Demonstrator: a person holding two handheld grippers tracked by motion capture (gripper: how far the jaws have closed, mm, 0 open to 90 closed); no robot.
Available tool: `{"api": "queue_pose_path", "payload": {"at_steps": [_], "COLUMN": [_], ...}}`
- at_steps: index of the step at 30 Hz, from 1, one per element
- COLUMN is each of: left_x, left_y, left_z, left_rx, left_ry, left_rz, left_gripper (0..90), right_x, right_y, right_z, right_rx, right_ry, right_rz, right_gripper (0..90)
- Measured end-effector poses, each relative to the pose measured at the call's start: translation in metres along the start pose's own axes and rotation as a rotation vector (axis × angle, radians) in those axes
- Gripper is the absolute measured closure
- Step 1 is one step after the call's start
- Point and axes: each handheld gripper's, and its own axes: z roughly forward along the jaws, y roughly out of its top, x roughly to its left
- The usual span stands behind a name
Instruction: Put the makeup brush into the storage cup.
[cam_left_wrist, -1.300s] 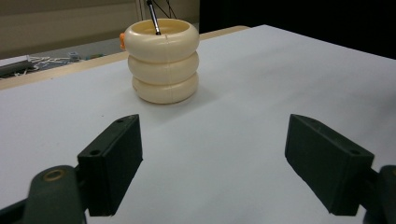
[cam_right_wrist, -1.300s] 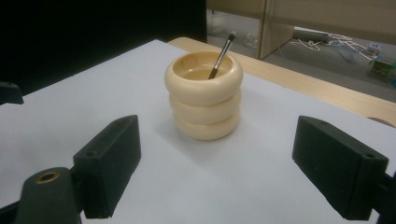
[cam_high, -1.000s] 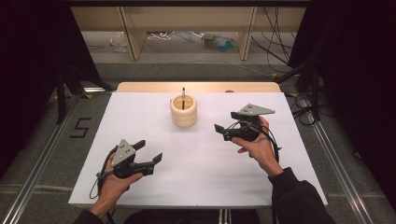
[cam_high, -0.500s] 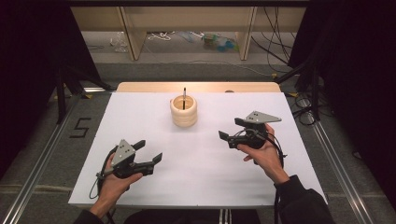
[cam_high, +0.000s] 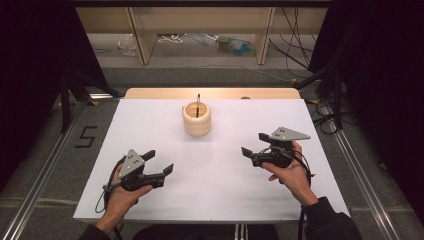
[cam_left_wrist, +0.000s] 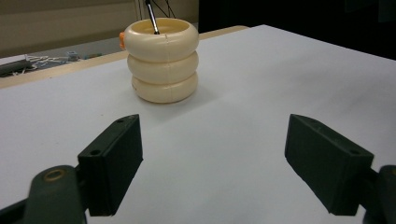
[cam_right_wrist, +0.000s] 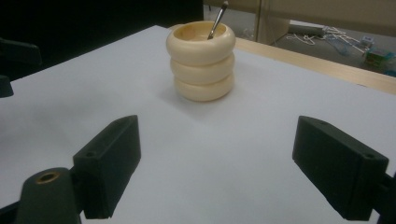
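Both pairs of jaws stand wide and hold nothing. I keep the left gripper (cam_high: 159, 163) low over the near left part of the white surface (cam_high: 225, 190) and the right gripper (cam_high: 255, 144) over the near right part, each well apart from the cream holder (cam_high: 196, 119) that stands toward the far middle. In my judgement this wide and empty stance on both sides is a resting one, because it leaves free room around the holder and either hand can go in.

Each gripper view has the holder ahead, between its own jaws but far from them. The holder is made like three stacked rings, upright, and a thin dark brush (cam_high: 198, 104) leans inside it against the rim with its end sticking out above. I think it stands there so that the stem is easy to pinch from above. I cannot tell what the lower end of the brush looks like, since the wall of the holder hides it.
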Motion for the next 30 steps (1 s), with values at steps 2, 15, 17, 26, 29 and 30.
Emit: {"api": "queue_pose_path", "payload": {"at_steps": [2, 15, 17, 26, 29, 30], "left_x": [0.0, 0.001, 0.001, 0.0, -0.001, -0.001], "left_y": [0.0, 0.0, 0.001, 0.001, 0.0, 0.0], "left_z": [0.0, -0.001, -0.001, -0.001, -0.001, -0.001], "left_rx": [-0.001, -0.006, -0.011, -0.018, -0.017, -0.017], "left_ry": [-0.001, 0.001, -0.003, -0.005, -0.004, -0.004], "left_rz": [0.001, -0.002, -0.003, -0.003, -0.003, 0.001], "left_gripper": [19.3, 19.3, 19.3, 19.3, 19.3, 19.3], "right_x": [0.001, 0.01, 0.01, 0.015, 0.017, 0.018], "right_y": [-0.004, -0.017, -0.019, -0.026, -0.026, -0.027], "right_z": [-0.001, -0.014, -0.017, -0.029, -0.031, -0.031], "right_rx": [-0.008, 0.009, 0.002, -0.044, -0.05, -0.061], "right_ry": [0.001, 0.013, 0.016, 0.019, 0.035, 0.034], "right_rz": [0.002, 0.024, 0.031, 0.04, 0.045, 0.047], "right_gripper": [16.4, 16.4, 16.4, 16.3, 16.4, 16.4]}}
